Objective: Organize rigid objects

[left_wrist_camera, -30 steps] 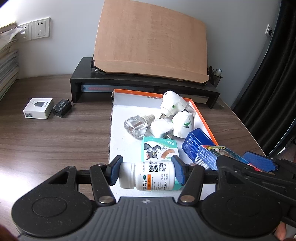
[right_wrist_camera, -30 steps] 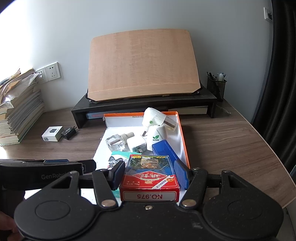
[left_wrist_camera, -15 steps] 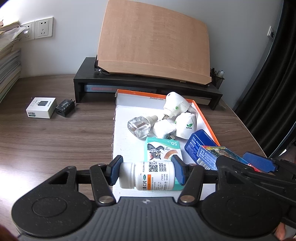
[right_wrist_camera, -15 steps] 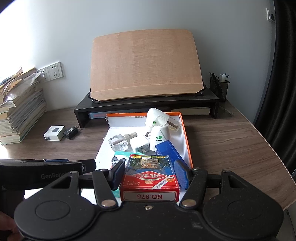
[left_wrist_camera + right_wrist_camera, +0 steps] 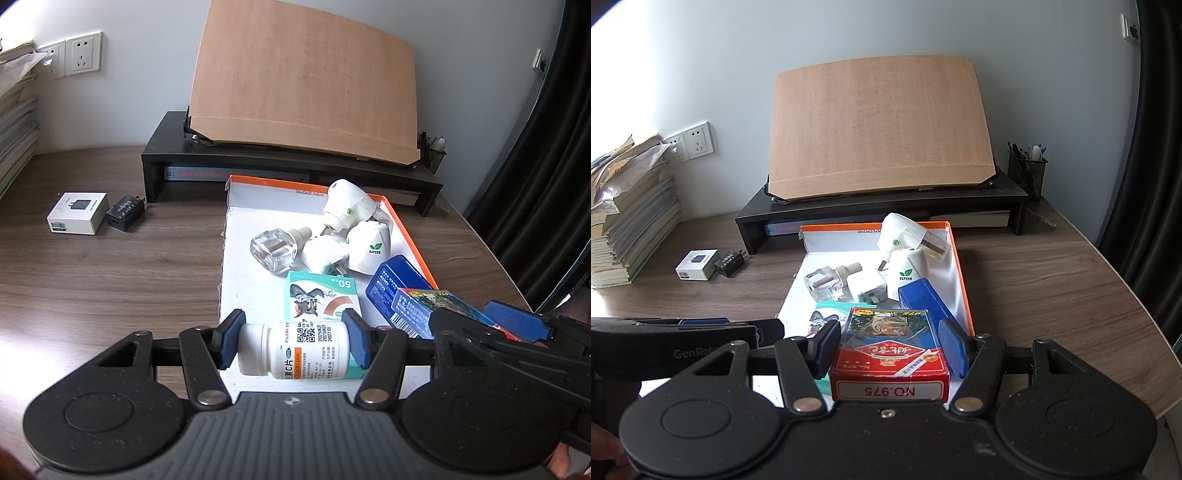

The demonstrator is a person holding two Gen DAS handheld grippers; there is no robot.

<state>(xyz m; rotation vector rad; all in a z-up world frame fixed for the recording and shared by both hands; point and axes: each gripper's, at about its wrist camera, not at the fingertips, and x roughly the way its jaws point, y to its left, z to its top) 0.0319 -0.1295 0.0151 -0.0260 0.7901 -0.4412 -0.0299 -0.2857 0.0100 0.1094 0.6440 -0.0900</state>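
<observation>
My left gripper (image 5: pixel 293 343) is shut on a white pill bottle (image 5: pixel 295 352), held sideways between the blue pads over the near end of the orange-rimmed white tray (image 5: pixel 410 240). My right gripper (image 5: pixel 890 350) is shut on a red and blue playing-card box (image 5: pixel 890 354) marked NO.975, just right of the left gripper over the same end. In the tray lie a glass bottle (image 5: pixel 273 251), a white plug adaptor (image 5: pixel 325 254), two white plug-in devices (image 5: pixel 347 203), a blue case (image 5: pixel 395 284) and a teal cartoon box (image 5: pixel 321 299).
A white charger box (image 5: pixel 77 213) and a black charger (image 5: pixel 125 212) lie on the wooden desk left of the tray. Behind it a black riser (image 5: pixel 288 162) carries a tilted wooden board (image 5: pixel 303 81). Stacked books (image 5: pixel 631 221) stand far left, a pen holder (image 5: pixel 1027 173) and dark curtain right.
</observation>
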